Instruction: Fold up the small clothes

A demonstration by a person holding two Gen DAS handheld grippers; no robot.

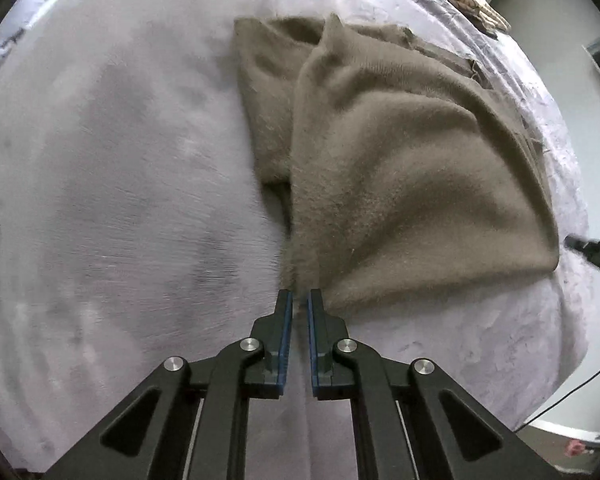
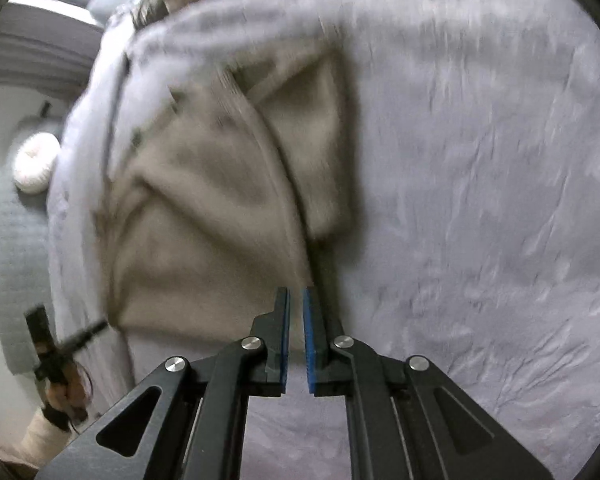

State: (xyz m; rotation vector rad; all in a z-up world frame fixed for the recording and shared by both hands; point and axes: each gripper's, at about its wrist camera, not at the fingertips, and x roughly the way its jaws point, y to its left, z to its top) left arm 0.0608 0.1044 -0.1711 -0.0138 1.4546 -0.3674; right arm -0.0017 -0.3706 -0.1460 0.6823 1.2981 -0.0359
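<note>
Fuzzy taupe knit garment [image 1: 400,160] on pale grey bedcover [image 1: 100,200], long axis running away, left gripper [image 1: 299,296] pinching its near corner, right gripper [image 2: 296,294] clamped on its near edge.

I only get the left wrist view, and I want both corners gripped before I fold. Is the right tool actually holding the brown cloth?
Observer: Yes. The right wrist view shows the right tool closed on the near edge of the brown cloth.
Operator: Where on that edge?
Observer: Where a long seam runs down to the tips.
Operator: Anything off the grey cover on that side?
Observer: A round white ribbed object lies on a grey surface, left of the grey cover.
</note>
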